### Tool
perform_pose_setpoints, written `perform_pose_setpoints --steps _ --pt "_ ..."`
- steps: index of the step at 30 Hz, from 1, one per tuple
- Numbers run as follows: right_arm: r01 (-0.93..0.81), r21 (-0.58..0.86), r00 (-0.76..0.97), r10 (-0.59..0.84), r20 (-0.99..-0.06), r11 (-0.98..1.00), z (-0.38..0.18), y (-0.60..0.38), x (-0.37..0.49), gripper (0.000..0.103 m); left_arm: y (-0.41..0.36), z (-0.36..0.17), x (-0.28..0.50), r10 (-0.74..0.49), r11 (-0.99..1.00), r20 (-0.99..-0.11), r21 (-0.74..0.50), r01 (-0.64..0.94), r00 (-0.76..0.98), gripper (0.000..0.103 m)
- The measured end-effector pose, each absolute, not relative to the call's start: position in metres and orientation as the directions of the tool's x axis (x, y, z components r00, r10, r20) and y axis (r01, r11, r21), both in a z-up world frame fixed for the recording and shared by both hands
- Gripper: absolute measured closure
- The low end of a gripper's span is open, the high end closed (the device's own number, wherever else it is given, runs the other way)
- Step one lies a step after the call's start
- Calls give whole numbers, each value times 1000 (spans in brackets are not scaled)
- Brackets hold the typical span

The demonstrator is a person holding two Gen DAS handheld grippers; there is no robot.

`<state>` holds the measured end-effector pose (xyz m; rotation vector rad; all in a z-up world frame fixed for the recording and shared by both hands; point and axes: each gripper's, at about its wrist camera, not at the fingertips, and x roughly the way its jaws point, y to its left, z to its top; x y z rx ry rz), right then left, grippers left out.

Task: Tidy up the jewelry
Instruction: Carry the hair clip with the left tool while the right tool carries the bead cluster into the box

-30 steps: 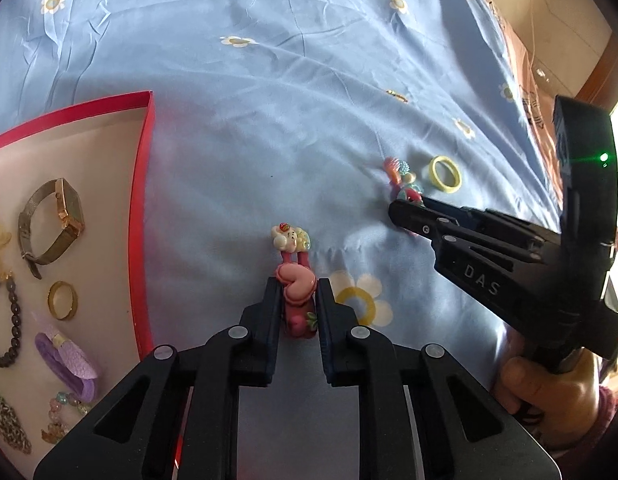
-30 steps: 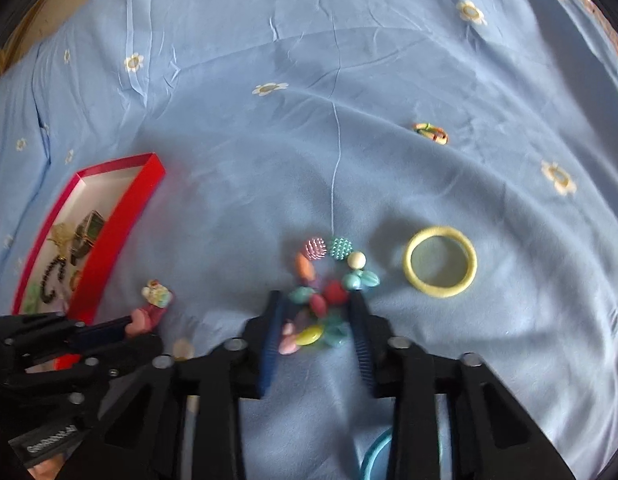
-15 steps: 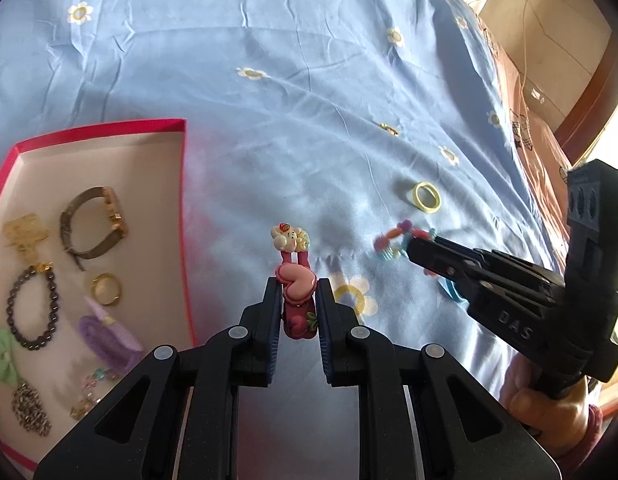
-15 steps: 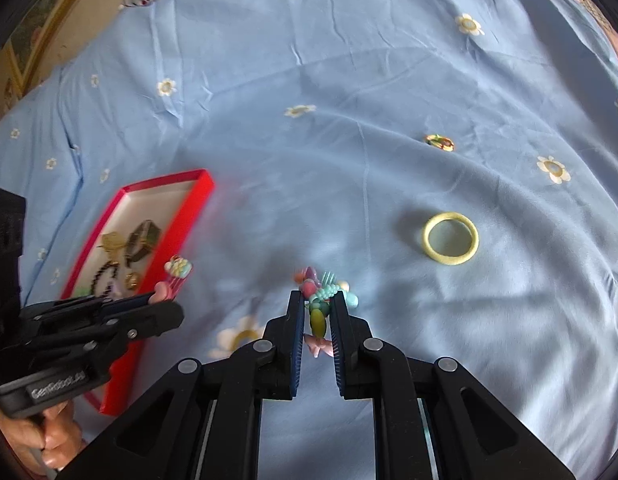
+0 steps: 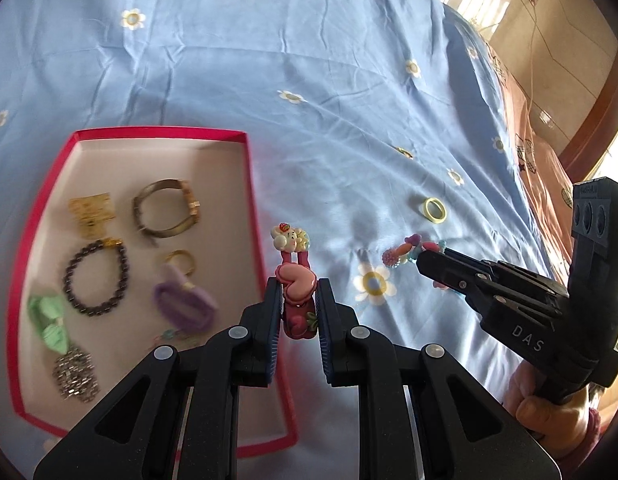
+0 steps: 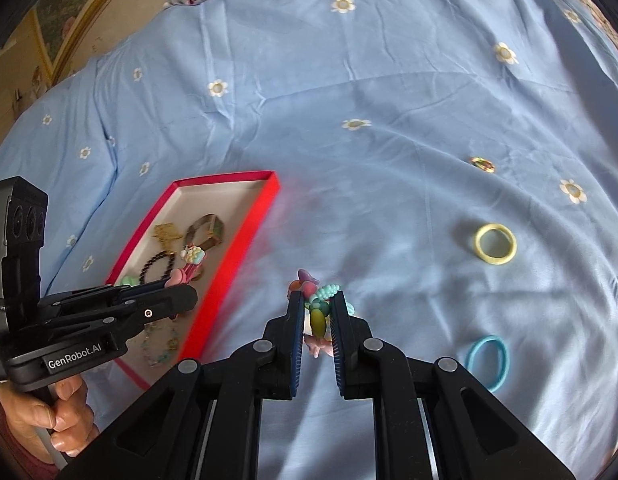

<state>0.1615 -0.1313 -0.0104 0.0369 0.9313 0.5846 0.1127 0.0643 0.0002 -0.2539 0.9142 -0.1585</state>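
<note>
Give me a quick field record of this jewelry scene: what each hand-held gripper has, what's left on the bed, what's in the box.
left hand-held gripper: shut on pink hair clip
right hand-held gripper: shut on colorful bead bracelet
on blue sheet: yellow ring, blue hair tie
red box: watch, dark bead bracelet, purple scrunchie

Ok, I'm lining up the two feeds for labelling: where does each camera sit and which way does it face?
Left wrist: sits on the left gripper, looking down along its fingers at the hair clip and red tray; the right gripper and hand show.
Right wrist: sits on the right gripper, looking down at the bead bracelet; the left gripper and hand show.
Shared: tray, blue bedsheet, yellow ring.
</note>
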Motion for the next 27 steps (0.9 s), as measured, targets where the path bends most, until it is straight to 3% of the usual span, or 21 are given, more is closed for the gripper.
perform_pose_setpoints --steps 27 --pt "-601 284 371 576 -728 747 1 -37 138 90 161 6 67 -126 955 -752 -269 -126 647 88"
